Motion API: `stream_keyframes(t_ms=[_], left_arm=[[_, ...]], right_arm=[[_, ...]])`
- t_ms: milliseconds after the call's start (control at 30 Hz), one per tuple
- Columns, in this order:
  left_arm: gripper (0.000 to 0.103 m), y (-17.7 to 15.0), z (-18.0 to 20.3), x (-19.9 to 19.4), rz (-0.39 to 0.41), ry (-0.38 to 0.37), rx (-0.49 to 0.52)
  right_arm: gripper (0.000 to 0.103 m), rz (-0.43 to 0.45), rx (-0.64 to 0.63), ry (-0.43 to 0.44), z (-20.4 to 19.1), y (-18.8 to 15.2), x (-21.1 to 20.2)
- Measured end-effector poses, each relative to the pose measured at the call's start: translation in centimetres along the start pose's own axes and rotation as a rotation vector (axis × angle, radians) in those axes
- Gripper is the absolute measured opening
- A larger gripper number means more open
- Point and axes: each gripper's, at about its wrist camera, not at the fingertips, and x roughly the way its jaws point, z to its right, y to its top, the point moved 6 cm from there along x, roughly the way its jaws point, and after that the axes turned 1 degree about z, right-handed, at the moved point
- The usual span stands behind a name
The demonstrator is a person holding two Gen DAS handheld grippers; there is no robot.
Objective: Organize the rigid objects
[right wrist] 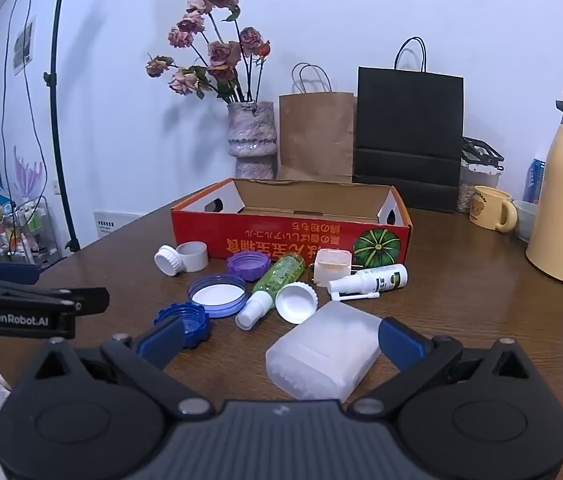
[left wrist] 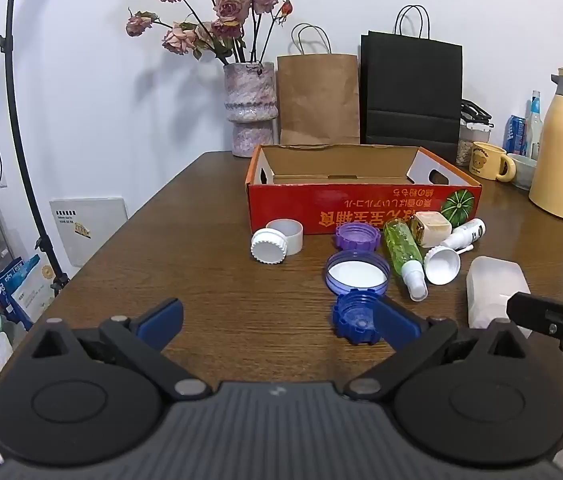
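Observation:
An open red cardboard box point(left wrist: 361, 210) point(right wrist: 289, 236) stands on the brown table, its inside bare as far as I see. In front of it lie lids, caps and small bottles: a white cap point(left wrist: 277, 240), a purple lid point(left wrist: 357, 237), a wide blue lid point(left wrist: 357, 272), a dark blue cap point(left wrist: 355, 318) point(right wrist: 185, 320), a green spray bottle point(left wrist: 403, 254) point(right wrist: 273, 284) and a white spray bottle point(right wrist: 369, 280). My left gripper point(left wrist: 277, 322) is open and empty, its right finger by the dark blue cap. My right gripper point(right wrist: 281, 340) is open around a frosted plastic case point(right wrist: 323, 356) point(left wrist: 495, 292).
A vase of dried roses point(left wrist: 249, 108), a brown paper bag point(left wrist: 317, 98) and a black bag point(left wrist: 411, 92) stand behind the box. A yellow thermos point(right wrist: 561, 192) and a yellow mug point(right wrist: 489, 208) are at the right. A light stand point(left wrist: 21, 140) rises left of the table.

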Motion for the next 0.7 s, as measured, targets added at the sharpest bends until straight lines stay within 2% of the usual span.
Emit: stream_keyframes(t_ms=[700], left_arm=[[0.103,0.11,0.27,-0.15,-0.004,-0.009,-0.002]], right_arm=[[0.103,0.002,0.009,0.001,0.16,-0.08,-0.16]])
